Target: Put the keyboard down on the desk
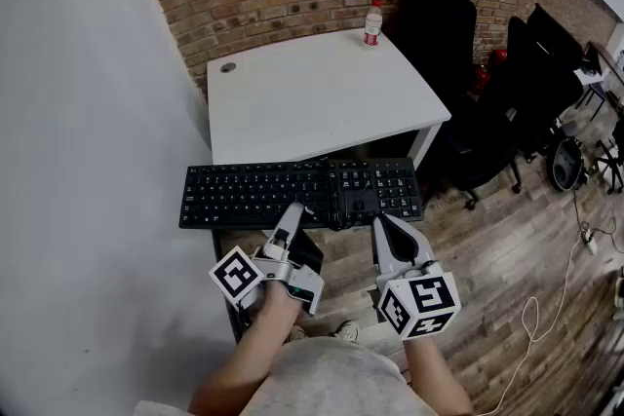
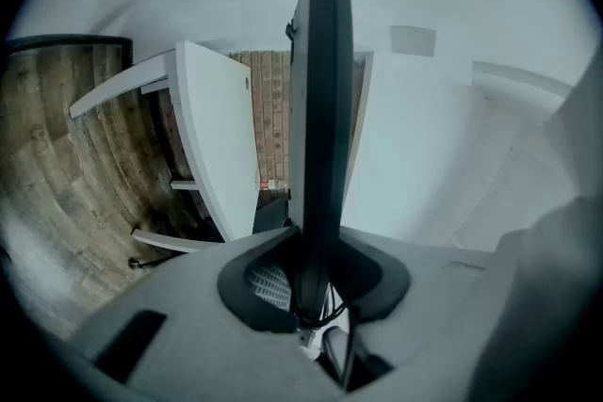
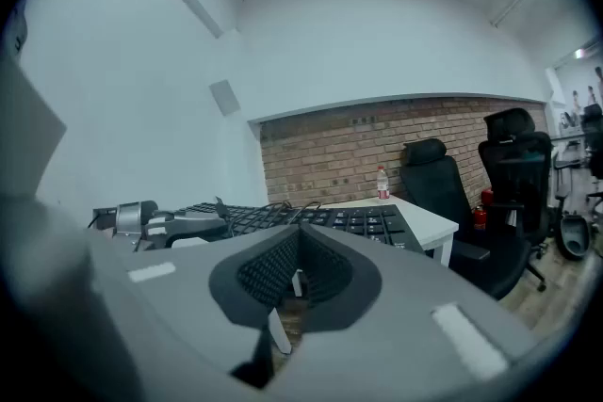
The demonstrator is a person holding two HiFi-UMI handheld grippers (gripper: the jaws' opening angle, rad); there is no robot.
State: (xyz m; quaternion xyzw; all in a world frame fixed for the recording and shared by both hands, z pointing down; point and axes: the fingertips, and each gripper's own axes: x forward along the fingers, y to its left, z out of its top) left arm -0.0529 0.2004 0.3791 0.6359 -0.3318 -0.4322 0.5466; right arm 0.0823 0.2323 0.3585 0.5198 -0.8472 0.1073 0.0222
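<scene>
Our left gripper (image 1: 292,211) clamps the keyboard (image 1: 253,195); our right gripper (image 1: 382,223) is closed and empty. Lowering onto the worktop (image 1: 312,102) remains.

I count one keyboard (image 1: 292,193), one white surface (image 1: 312,93) with one round hole (image 1: 228,67) near its far left corner, and one bottle (image 1: 372,22) near its far right corner. My tongs make two: left tongs (image 1: 292,214), right tongs (image 1: 383,224). Past the surface's right edge I make out two black chairs (image 1: 441,10).
</scene>
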